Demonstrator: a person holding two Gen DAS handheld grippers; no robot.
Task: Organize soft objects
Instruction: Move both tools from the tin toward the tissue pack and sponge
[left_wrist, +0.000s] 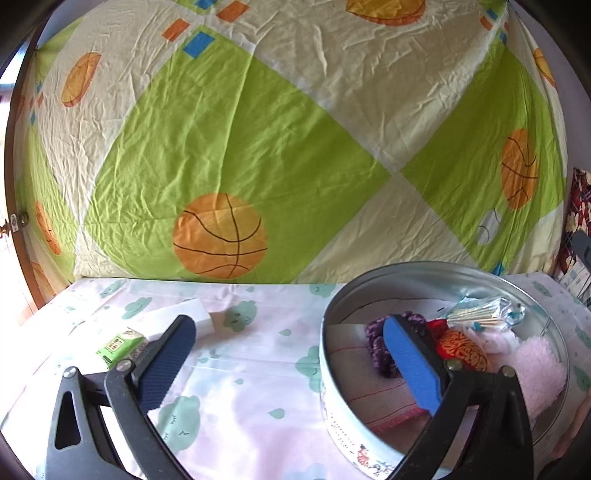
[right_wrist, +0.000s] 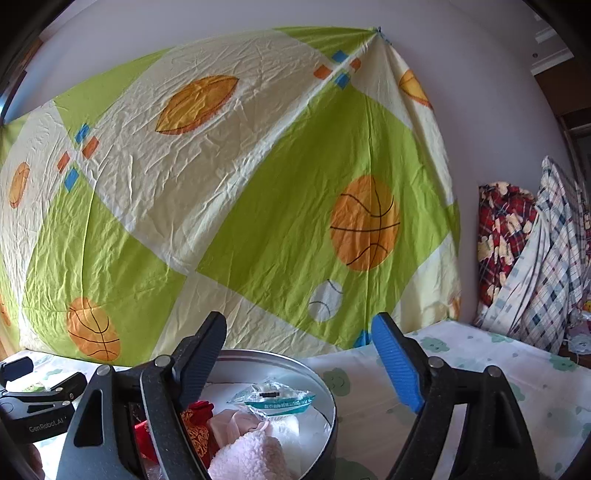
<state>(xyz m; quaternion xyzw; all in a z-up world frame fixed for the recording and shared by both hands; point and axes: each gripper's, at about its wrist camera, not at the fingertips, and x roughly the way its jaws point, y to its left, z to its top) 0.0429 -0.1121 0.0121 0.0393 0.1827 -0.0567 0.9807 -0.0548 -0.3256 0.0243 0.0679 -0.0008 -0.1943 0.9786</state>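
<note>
Now both grippers, left (left_wrist: 284, 354) and right (right_wrist: 301, 354), gape empty beside the tin (left_wrist: 369, 424) (already holding soft bits). Probably next: swing left toward the tissue pack (left_wrist: 123, 345), pinching gently.

I see the round metal tin (left_wrist: 334, 373) standing open on the cloud-print sheet, holding a folded white towel with red stripes (left_wrist: 360, 387), a purple scrunchie (left_wrist: 376, 341), a red and gold pouch (left_wrist: 461, 349), a fluffy pink cloth (left_wrist: 537, 363) and a clear plastic packet (left_wrist: 484, 314). Left of it, outside the tin, I see a green tissue pack (left_wrist: 122, 345) lying flat beside a white sponge block (left_wrist: 192, 314)
</note>
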